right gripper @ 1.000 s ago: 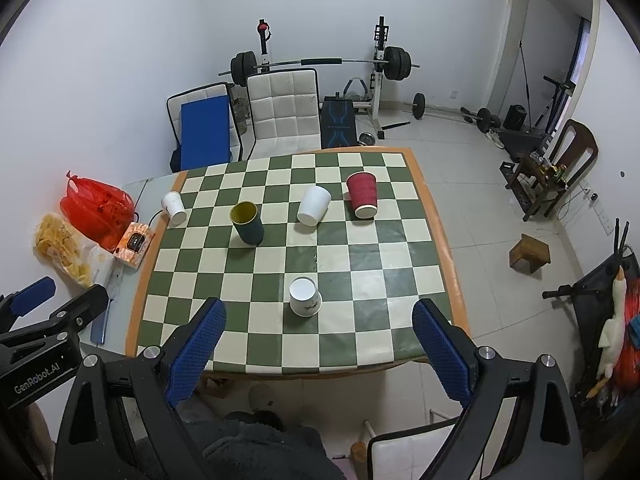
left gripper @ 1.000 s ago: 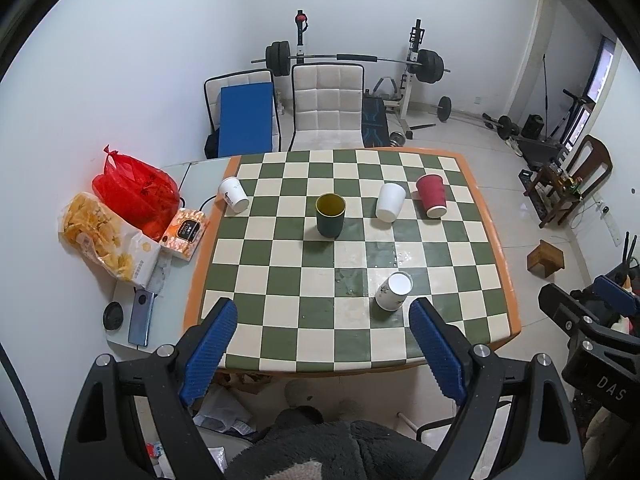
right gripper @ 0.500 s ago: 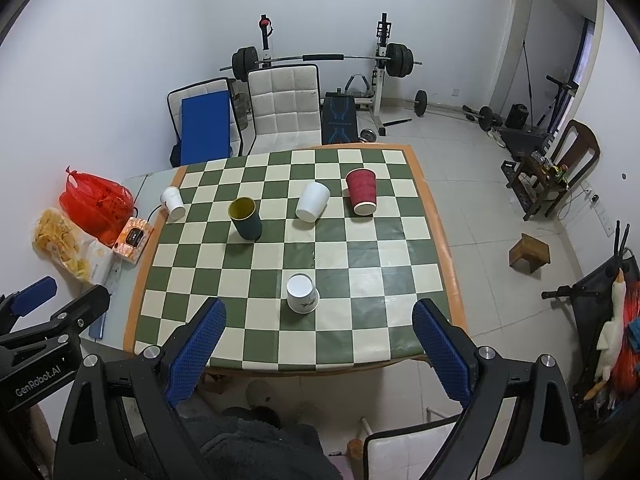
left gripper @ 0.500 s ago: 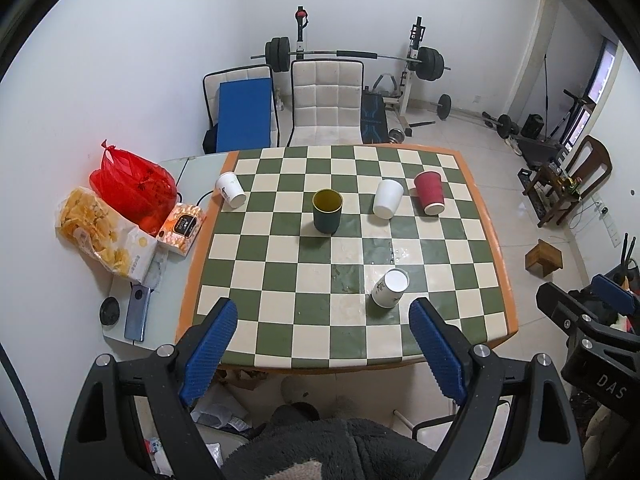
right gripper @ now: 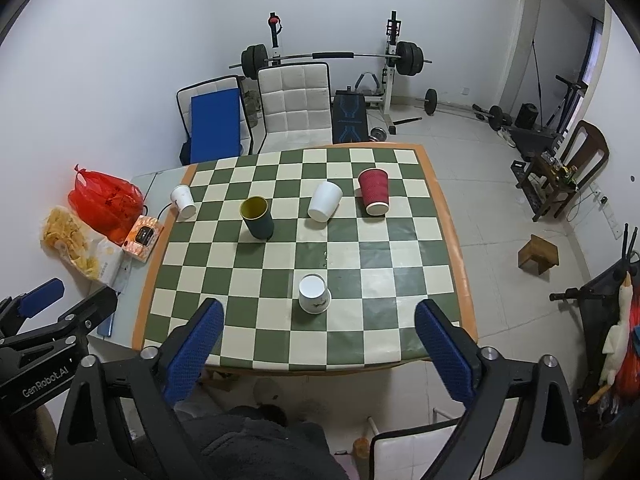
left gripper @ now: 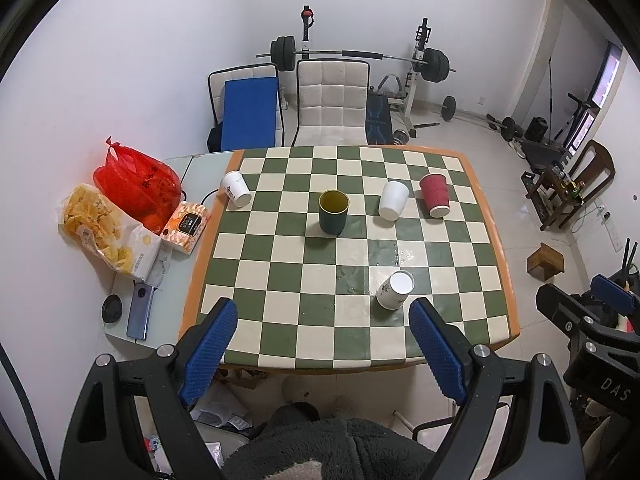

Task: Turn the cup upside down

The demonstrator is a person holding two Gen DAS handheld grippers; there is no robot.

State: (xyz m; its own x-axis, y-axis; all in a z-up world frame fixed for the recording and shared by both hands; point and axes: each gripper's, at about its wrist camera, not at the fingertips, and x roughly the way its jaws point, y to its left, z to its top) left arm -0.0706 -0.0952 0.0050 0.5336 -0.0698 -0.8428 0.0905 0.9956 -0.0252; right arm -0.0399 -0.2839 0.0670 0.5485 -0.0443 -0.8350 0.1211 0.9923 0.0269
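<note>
both tools released, left tool (left gripper: 322, 330) & right tool (right gripper: 318, 326) off desk (right gripper: 444, 220). risk: green cup (right gripper: 257, 217) at 11 o'clock upright; light, may tip if clipped on rim.

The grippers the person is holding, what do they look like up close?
Each gripper is a black frame with triangular cut-outs and silver bolts, ending in two fingers faced with ribbed blue pads. The left gripper shows "GenRobot.AI" lettering in the right wrist view. The right gripper shows "DAS" in the left view. No cables or sleeves are clearly visible.
</note>
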